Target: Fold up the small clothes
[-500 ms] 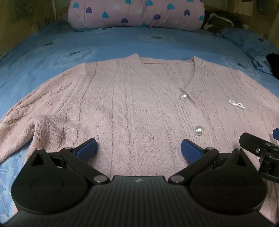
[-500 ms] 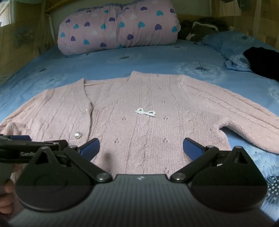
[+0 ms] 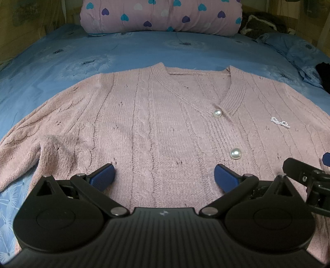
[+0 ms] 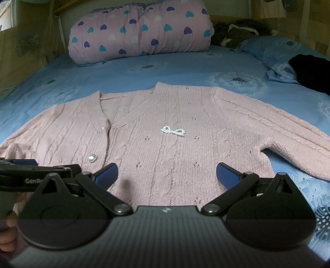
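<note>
A pink knitted cardigan [image 3: 156, 123] lies flat and face up on the blue bedsheet [image 3: 127, 53], sleeves spread to both sides, pearl buttons [image 3: 235, 153] down its front and a small beaded bow [image 4: 172, 130] on the chest. My left gripper [image 3: 164, 175] hovers over the lower left half of the cardigan, jaws wide open with nothing between them. My right gripper [image 4: 167, 174] hangs over the lower right half [image 4: 185, 148], also wide open and empty. Each gripper shows at the edge of the other's view.
A rolled pink quilt with hearts [image 3: 160, 16] lies across the head of the bed. A dark garment [image 4: 309, 70] and a crumpled blue pillow [image 4: 268, 51] sit at the right. Dark fuzzy fabric [image 4: 239, 31] lies beside the quilt. Part of a person's hand [image 4: 8, 233] shows at lower left.
</note>
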`<state>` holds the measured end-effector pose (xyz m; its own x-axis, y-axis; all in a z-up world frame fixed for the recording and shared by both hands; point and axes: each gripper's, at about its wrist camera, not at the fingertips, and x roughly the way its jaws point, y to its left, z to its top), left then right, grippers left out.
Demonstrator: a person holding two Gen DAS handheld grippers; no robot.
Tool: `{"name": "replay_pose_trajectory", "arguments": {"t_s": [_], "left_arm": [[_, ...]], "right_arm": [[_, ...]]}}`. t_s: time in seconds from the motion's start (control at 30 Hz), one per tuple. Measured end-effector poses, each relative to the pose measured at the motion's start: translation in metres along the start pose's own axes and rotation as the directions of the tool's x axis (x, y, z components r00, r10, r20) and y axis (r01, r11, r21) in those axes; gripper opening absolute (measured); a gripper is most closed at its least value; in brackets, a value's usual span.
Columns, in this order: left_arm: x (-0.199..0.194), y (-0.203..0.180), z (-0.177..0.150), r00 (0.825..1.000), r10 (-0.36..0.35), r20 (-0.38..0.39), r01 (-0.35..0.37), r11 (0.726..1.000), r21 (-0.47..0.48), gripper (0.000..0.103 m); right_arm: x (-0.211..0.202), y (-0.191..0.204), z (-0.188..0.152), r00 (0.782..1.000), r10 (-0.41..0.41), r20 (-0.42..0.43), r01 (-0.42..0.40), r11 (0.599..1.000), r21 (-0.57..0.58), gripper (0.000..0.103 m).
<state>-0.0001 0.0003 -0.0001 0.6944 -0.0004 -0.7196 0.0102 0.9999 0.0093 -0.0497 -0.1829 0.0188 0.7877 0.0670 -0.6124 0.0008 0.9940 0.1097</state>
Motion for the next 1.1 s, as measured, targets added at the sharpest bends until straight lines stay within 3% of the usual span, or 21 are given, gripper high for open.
{"name": "replay_pose_trajectory", "arguments": {"t_s": [1.1], "left_arm": [[0.006, -0.003, -0.006, 1.0, 0.016, 0.024, -0.017, 0.999, 0.028, 0.103]], "right_arm": [[0.004, -0.008, -0.002, 0.999, 0.031, -0.044, -0.028, 0.998, 0.054, 0.103]]}}
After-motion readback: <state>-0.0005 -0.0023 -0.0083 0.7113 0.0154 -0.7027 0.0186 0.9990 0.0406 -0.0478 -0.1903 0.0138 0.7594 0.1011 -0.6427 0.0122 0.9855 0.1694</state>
